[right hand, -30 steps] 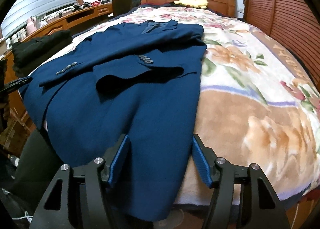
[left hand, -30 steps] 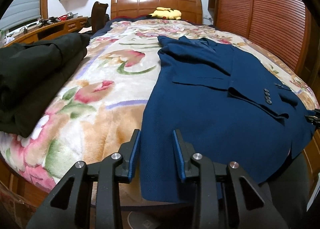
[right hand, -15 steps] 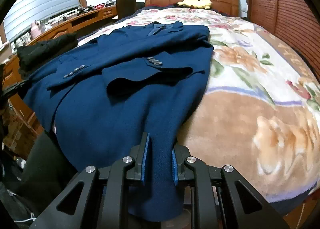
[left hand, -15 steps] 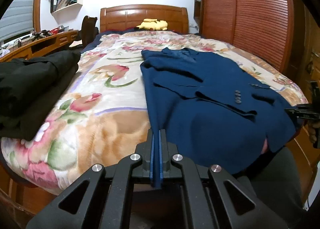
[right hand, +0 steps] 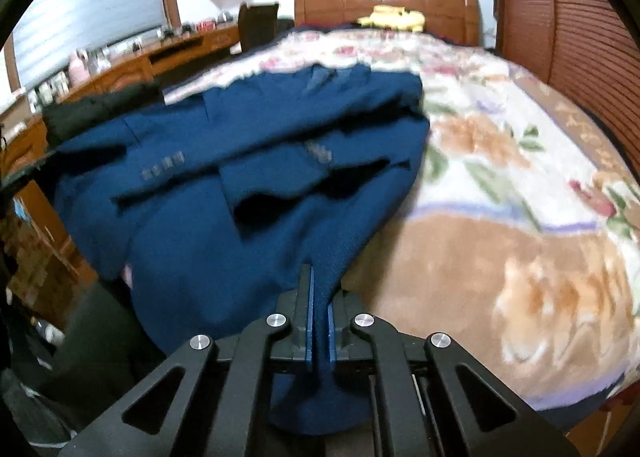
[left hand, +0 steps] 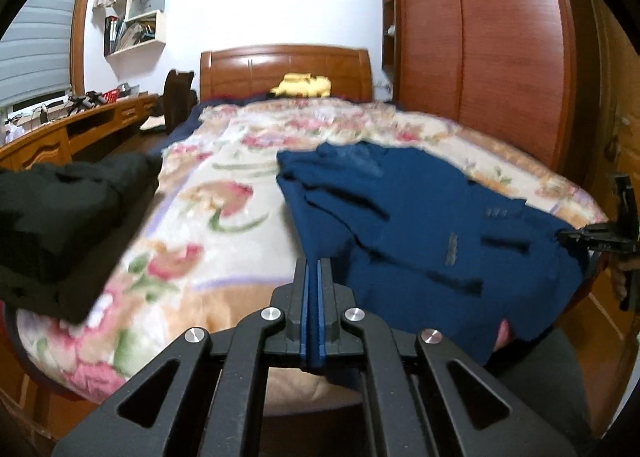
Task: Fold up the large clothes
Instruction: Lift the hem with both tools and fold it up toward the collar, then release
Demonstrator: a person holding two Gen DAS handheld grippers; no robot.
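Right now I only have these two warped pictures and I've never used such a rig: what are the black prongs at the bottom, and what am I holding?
There is no robot arm. A person holds a hand tool with two fingers in each hand, and each tool carries a wide-angle camera looking along those fingers, hence the bent edges.

One picture is from the left tool, the other from the right tool. The black prongs are the tools' own fingers.

A blue jacket lies on a floral blanket on the bed, beside a pile of dark clothes. A yellow plush toy sits by the headboard.

Both tools are shut on the jacket's near hem, one at each corner. The right tool also shows at the left picture's right edge.
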